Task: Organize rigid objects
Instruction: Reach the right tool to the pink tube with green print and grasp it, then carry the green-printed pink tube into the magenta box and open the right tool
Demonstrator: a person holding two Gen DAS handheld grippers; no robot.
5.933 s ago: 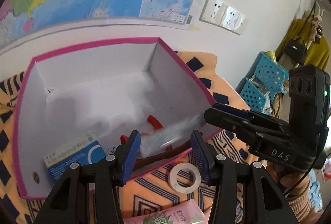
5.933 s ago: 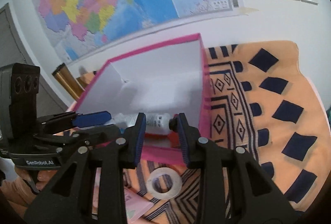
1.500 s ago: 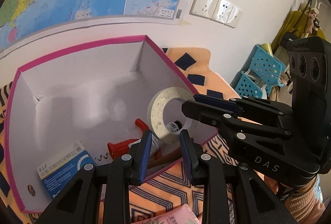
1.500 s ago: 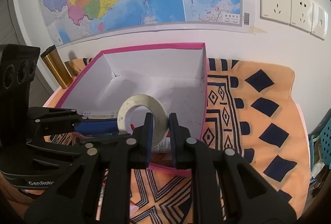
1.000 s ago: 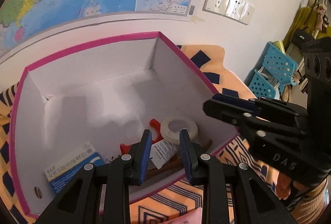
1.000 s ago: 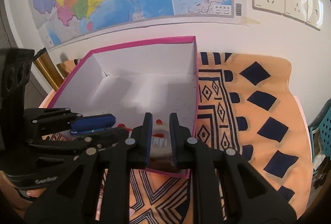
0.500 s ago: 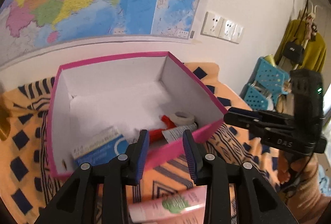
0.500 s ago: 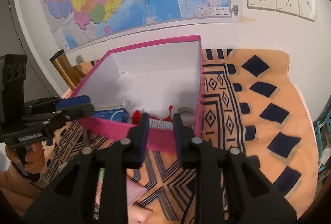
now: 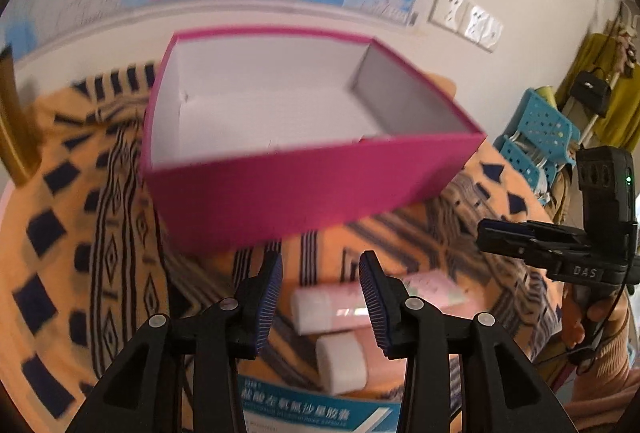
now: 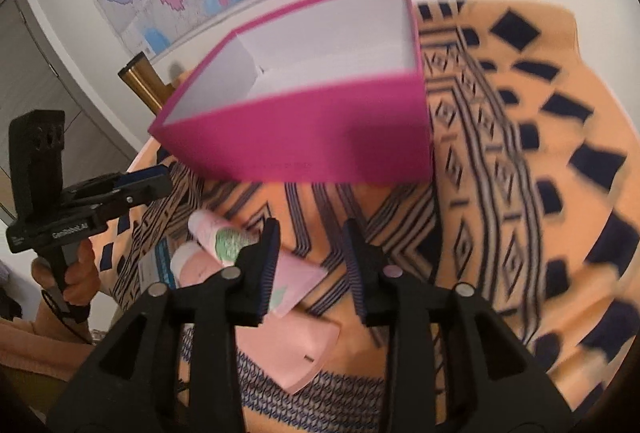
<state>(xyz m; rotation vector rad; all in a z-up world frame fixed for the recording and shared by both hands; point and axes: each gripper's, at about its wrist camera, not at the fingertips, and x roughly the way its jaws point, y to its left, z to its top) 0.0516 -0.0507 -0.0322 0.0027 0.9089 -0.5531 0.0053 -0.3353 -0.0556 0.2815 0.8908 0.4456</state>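
Your left gripper (image 9: 320,297): black frame, silver screws, ribbed blue pads (image 9: 269,297). Right gripper (image 10: 308,261): same build, white "DAS" lettering, green LED, black cable, peach sleeve.

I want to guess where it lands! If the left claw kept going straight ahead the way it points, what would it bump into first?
Probably the pink tube lying on the cloth: it shows right between the open left claw. The pink box sits farther behind. Depth is blurry, so that's a guess.

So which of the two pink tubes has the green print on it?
The farther tube, lying nearer the pink box; the plain tube closer to the camera shows no green.
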